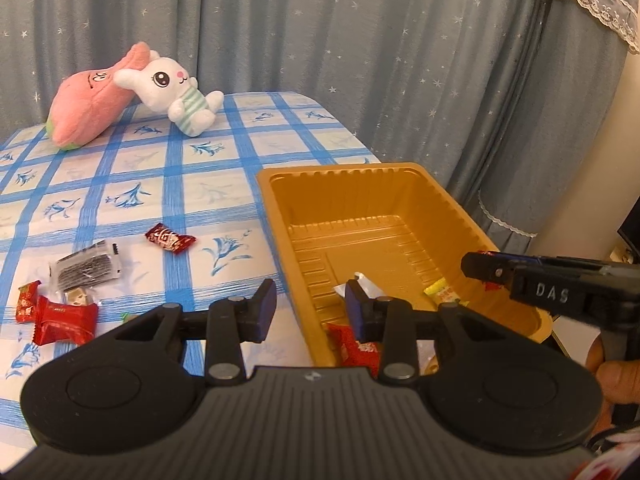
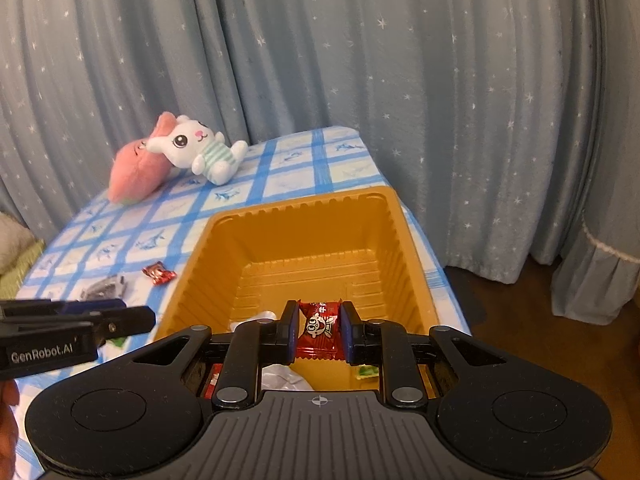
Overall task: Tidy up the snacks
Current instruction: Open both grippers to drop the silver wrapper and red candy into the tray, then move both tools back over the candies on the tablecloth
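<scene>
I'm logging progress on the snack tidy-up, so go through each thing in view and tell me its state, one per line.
Gold tray: on the table, holding a few snacks.
Right claw: shut on a red snack packet, above the tray.
Left claw: open, empty, over the tray's left rim.
Red candy: loose on the tablecloth.
Dark snack packet: loose on the tablecloth.
Plush rabbit: lying against the pink plush.

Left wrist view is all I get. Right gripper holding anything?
Observer: Yes. The right gripper is shut on a red packet with a cartoon face.
Operator: Over the tray or outside?
Observer: Over the gold tray, above its near end.
Operator: And my left gripper, inside the tray?
Observer: No. From the side, the left gripper sits just outside the tray's left wall, over the tablecloth.
</scene>
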